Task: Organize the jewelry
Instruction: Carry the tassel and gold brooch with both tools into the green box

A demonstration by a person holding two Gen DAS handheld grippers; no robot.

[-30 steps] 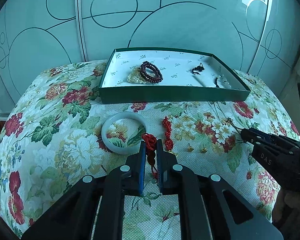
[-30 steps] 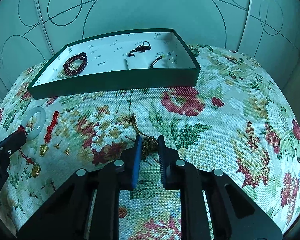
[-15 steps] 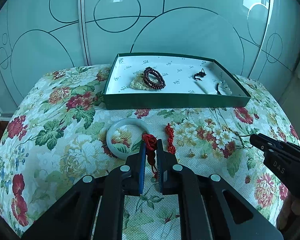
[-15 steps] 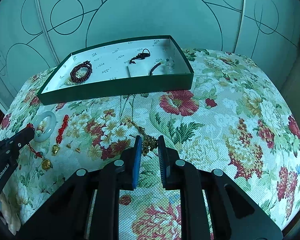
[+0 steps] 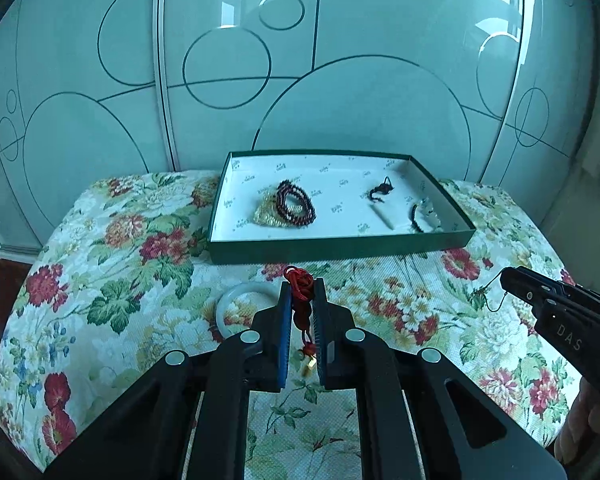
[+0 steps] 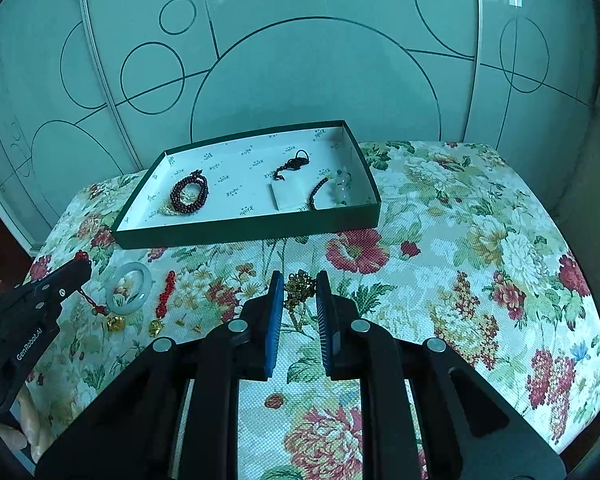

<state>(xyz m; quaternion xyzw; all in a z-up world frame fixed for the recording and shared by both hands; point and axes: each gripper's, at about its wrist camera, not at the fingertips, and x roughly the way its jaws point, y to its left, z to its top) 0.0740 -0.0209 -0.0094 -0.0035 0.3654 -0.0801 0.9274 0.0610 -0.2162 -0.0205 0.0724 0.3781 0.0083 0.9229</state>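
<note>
Ahead of both tools sits the shallow green cardboard tray with a white printed lining (image 5: pixel 340 246), already carrying a dark red bead bracelet (image 5: pixel 296 204) – rigid walls, an easy drop target. Left of the left tool (image 5: pixel 302 294) lies a pale jade-like bangle (image 6: pixel 129 289), hard, smooth and breakable, best taken across its band. That left tool is clamped on the knot of a red braided cord with a small gold charm (image 5: pixel 299 284) – light and limp, so the charm dangles below the pads and may swing. The right tool (image 6: pixel 298 292) pinches a bunched thin brass-coloured chain (image 6: pixel 299 289), slippery and tangle-prone; grip the clump
</note>
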